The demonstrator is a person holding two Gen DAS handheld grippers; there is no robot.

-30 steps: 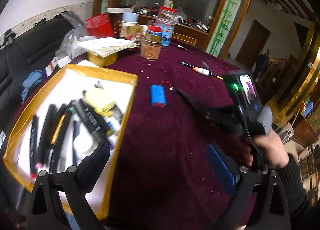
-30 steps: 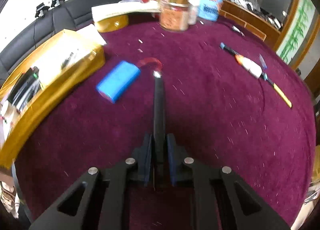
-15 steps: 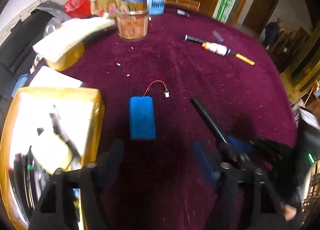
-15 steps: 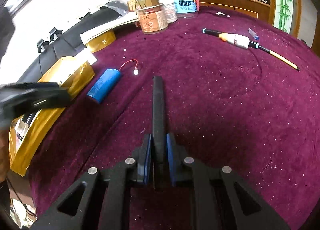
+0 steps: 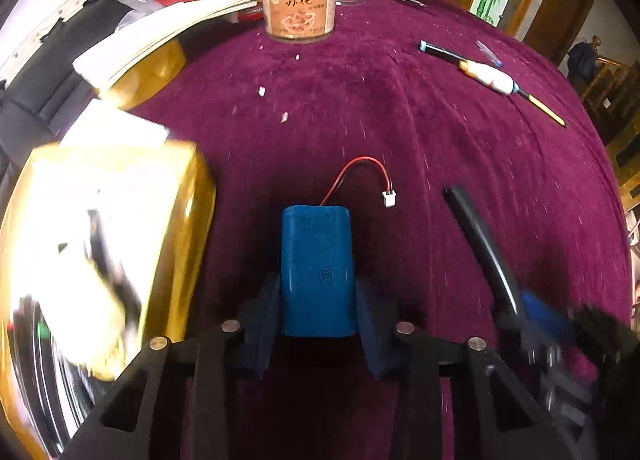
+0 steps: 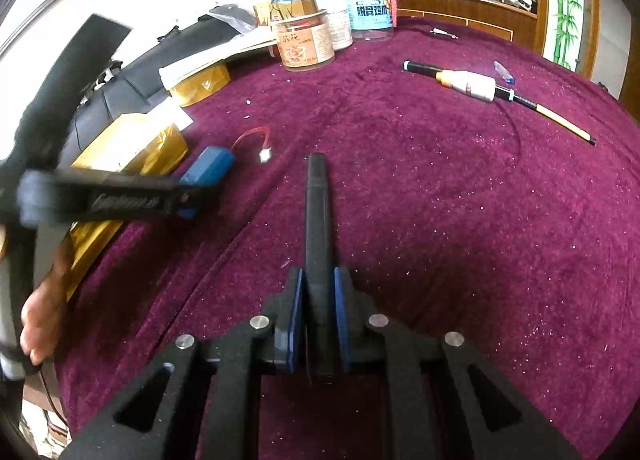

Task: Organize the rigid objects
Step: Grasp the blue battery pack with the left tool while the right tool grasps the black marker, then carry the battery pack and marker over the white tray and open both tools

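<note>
Where sharp enough, crumb-flecked maroon tablecloth (image 5: 400, 108), cluttered sideboard (image 6: 460, 0).

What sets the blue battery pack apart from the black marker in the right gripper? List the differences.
The blue battery pack is broad, flat and blue; the black marker is slim, round and black. The pack trails a red wire with a white plug; the marker has none. The pack sits between the left gripper as its jaws close; the right gripper is clamped on the marker. Both point away over the purple cloth.
</note>
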